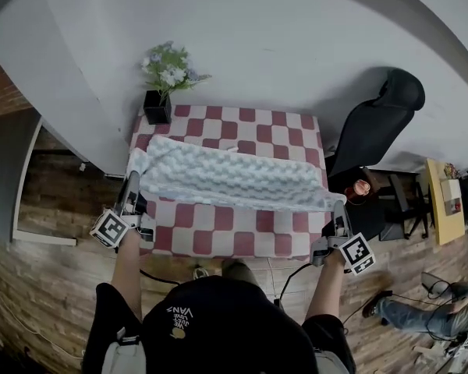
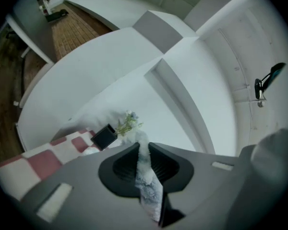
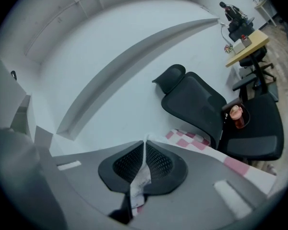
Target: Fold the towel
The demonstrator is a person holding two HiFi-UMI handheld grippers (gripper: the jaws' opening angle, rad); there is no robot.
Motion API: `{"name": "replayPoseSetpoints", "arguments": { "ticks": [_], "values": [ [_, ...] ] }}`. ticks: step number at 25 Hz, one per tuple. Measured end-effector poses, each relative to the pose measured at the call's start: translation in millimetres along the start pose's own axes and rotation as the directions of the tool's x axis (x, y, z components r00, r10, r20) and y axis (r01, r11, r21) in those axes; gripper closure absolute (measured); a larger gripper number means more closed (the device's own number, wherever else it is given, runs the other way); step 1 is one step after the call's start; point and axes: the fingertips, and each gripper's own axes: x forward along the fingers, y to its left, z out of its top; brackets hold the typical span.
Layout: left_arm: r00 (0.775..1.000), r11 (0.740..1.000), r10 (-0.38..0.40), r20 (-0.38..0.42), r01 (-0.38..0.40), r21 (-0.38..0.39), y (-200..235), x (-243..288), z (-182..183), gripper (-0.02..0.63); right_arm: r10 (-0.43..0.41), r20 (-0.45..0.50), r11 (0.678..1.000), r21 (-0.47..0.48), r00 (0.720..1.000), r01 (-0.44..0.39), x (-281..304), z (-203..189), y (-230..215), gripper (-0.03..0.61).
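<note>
While left gripper (image 1: 130, 179) and right gripper (image 1: 339, 206) fingers (image 3: 158, 164) are clamping the fluffy white towel (image 1: 226, 174), it is lying spread on the red-checked counter (image 1: 234, 236). No fold is showing yet.

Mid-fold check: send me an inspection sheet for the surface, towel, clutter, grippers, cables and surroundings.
Surface: checkered table, front strip bare.
Job's things: white towel stretched across the table, its two near corners held.
Clutter: flower pot at the far left corner, apart from the towel.
Grippers: left gripper shut on the left towel corner; right gripper shut on the right corner.
Cables: cable hanging below the table's front edge.
Surroundings: black office chair right of the table, red cup beside it; white wall behind.
</note>
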Motion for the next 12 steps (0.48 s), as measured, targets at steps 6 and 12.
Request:
{"name": "replayPoseSetpoints", "arguments": {
  "ticks": [6, 12],
  "values": [
    [0.995, 0.995, 0.099, -0.022, -0.099, 0.010, 38.2, -79.8, -40.4, 0.569, -0.121, -0.071, 0.992, 0.029, 0.990, 0.123, -46.0, -53.0, -50.2, 0.563],
    [0.967, 0.969, 0.247, 0.055, -0.246, -0.036, 58.2, -140.8, -61.7, 0.569, -0.204, -0.126, 0.975, 0.063, 0.971, 0.213, -84.3, -91.6, -84.5, 0.563]
  ]
}}
